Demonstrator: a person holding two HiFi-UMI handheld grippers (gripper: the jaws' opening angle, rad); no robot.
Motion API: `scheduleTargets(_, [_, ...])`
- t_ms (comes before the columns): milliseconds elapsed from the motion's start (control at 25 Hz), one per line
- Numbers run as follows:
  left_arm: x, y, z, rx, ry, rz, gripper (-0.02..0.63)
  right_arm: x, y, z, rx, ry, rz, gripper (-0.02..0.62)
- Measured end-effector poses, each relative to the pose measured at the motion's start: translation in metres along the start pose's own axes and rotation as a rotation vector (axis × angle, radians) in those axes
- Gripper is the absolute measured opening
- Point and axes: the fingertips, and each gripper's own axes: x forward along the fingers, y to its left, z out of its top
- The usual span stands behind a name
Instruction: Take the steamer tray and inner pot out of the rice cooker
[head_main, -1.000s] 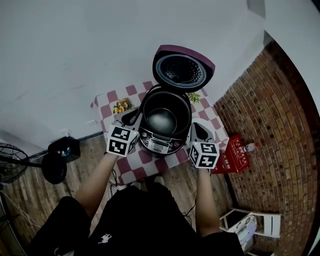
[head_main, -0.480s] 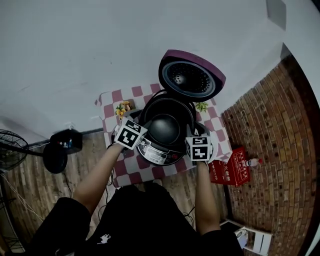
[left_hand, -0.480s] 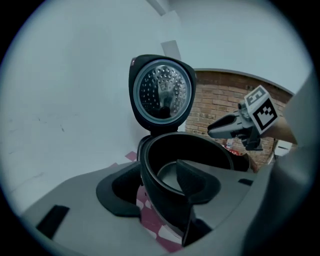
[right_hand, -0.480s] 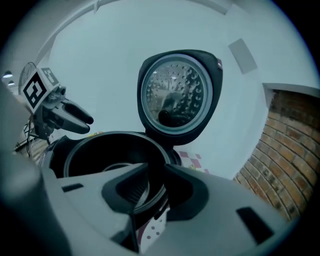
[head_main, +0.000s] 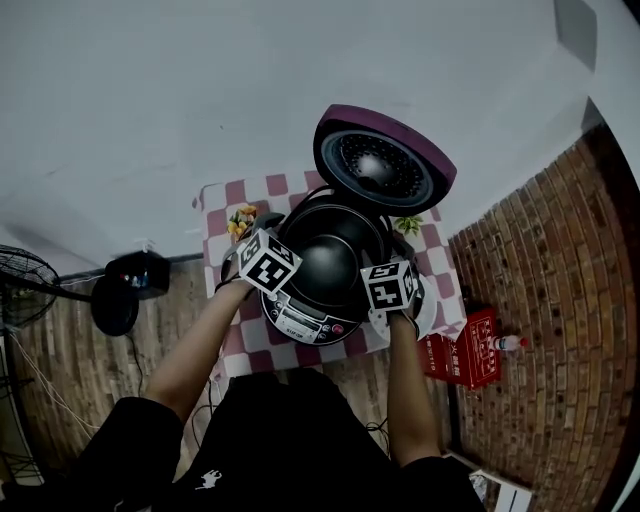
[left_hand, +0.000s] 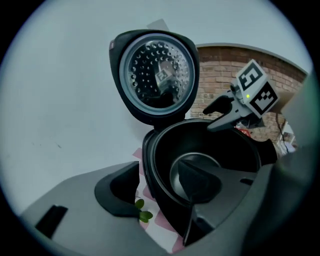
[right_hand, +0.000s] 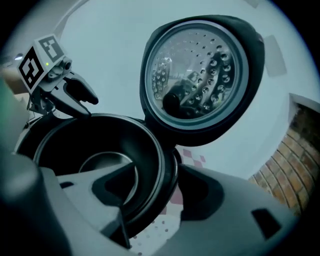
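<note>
Maroon plastic capped the lid (head_main: 385, 165) of the rice cooker (head_main: 280, 305), which stood wide open on the red-and-white checked desk (head_main: 218, 197). The way in was clear but, by my judgement, nothing had come out yet. A dark bowl (head_main: 328, 262) sat down inside the cooker, and I could not tell whether I was looking at the steamer tray resting on top or at the inner pot alone. Either way, both lifts were left to do. My left tool (left_hand: 160, 176) had just been opening and stood wide apart, one jaw inside the bowl and the other outside, with the bowl's rim between them and not pinched. My right tool (right_hand: 156, 175) had likewise just been opening and straddled the opposite rim the same way, its pads clear of it. Closing on both sides and raising them level looked like the next need. As for writing, the control panel (head_main: 305, 325) on the cooker's front carried print too fine to read, and a red box (head_main: 465, 352) beside the desk bore white lettering I could not make out.
</note>
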Motion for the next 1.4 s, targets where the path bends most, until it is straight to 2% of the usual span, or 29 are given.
scheduleTargets(160, [0.016,0.001,0.005,0.082,0.055,0.018,0.245,0.015,-0.005,0.002,-0.062,0.039,0.005,0.280])
scheduleTargets(480, [0.044,0.008,0.003,0.233,0.188,0.043,0.272,0.036,-0.005,-0.001,-0.153,0.118,0.026,0.282])
scheduleTargets(720, [0.066,0.008,-0.012,0.291,0.295,0.017,0.256,0.051,-0.002,-0.010,-0.176,0.187,0.061,0.282])
scheduleTargets(840, [0.069,0.011,-0.018,0.272,0.303,0.035,0.198,0.056,-0.007,-0.013,-0.185,0.199,0.047,0.281])
scheduleTargets(1000, [0.067,0.012,-0.014,0.224,0.284,0.030,0.178,0.053,-0.010,-0.010,-0.148,0.181,0.051,0.239])
scheduleTargets(1400, [0.053,0.013,-0.008,0.136,0.231,0.009,0.135,0.038,-0.010,0.005,-0.154,0.116,0.045,0.185])
